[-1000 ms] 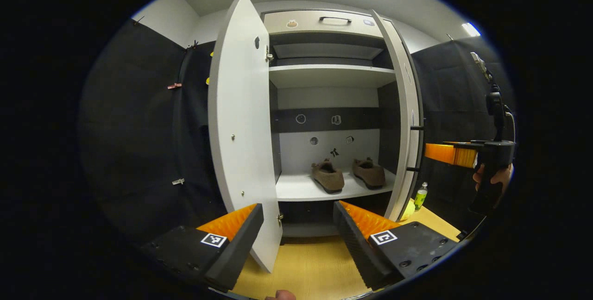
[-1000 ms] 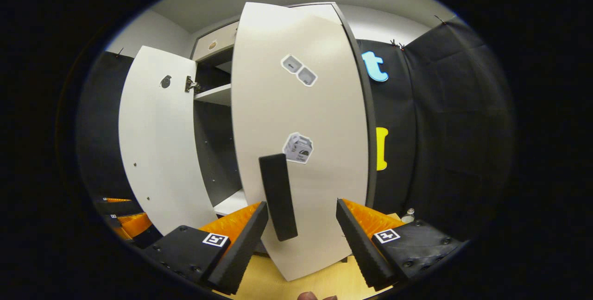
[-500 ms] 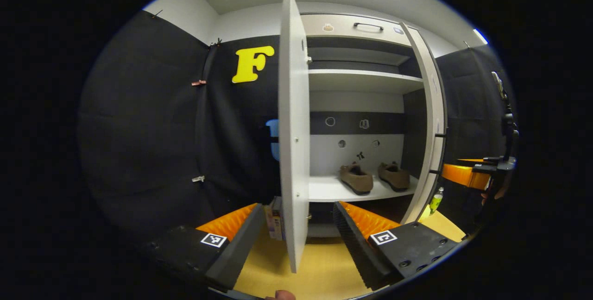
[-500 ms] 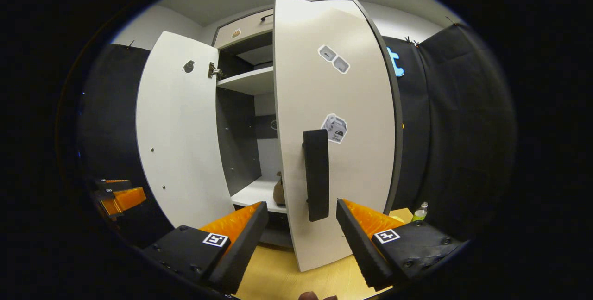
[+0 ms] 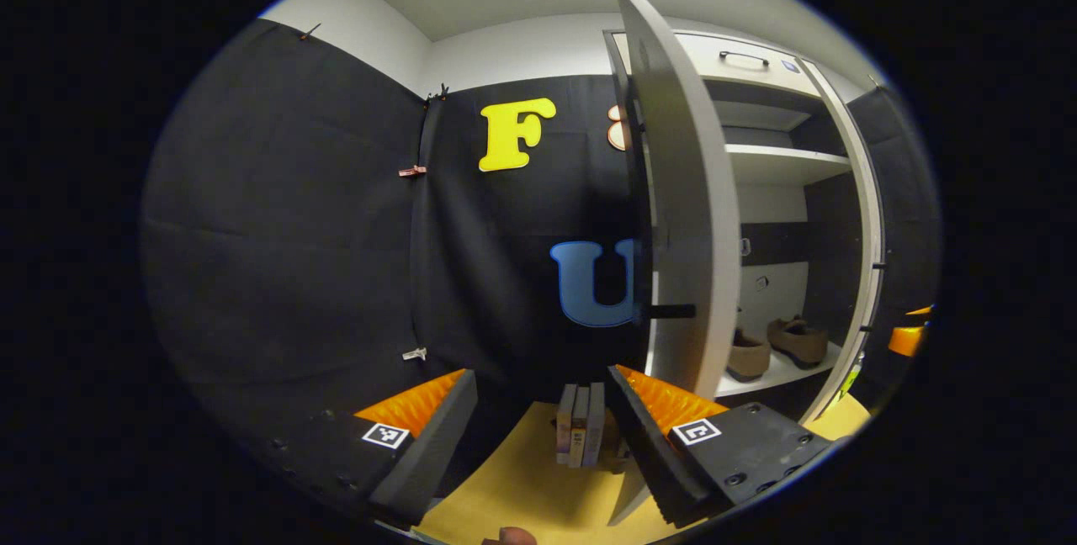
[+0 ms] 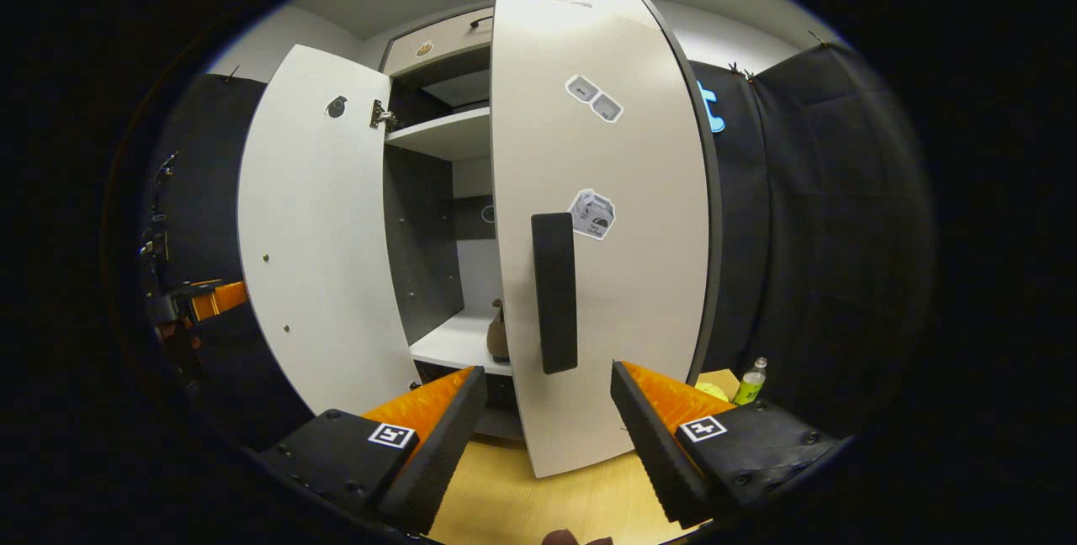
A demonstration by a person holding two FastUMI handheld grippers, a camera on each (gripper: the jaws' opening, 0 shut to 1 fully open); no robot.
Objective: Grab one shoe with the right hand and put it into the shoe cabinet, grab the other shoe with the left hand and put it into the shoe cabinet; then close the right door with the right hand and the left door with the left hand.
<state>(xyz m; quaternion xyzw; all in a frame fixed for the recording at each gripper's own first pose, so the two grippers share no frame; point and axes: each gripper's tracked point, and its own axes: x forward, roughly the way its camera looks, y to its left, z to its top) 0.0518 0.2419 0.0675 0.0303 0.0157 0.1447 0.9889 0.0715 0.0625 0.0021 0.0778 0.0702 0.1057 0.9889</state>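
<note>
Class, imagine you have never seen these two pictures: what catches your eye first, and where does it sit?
First comes the tall pale right door, standing ajar in the middle of the right gripper view, with its dark upright handle just above the open right gripper. Next, in the left gripper view, two brown shoes sit side by side on the cabinet's low white shelf, beyond the open left door.

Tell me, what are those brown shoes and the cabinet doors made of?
The shoes look like suede or felt: matte, fuzzy brown, no shine. The right door and left door look like laminated board: smooth, flat off-white faces with dark edges, though painted wood is possible.
</note>
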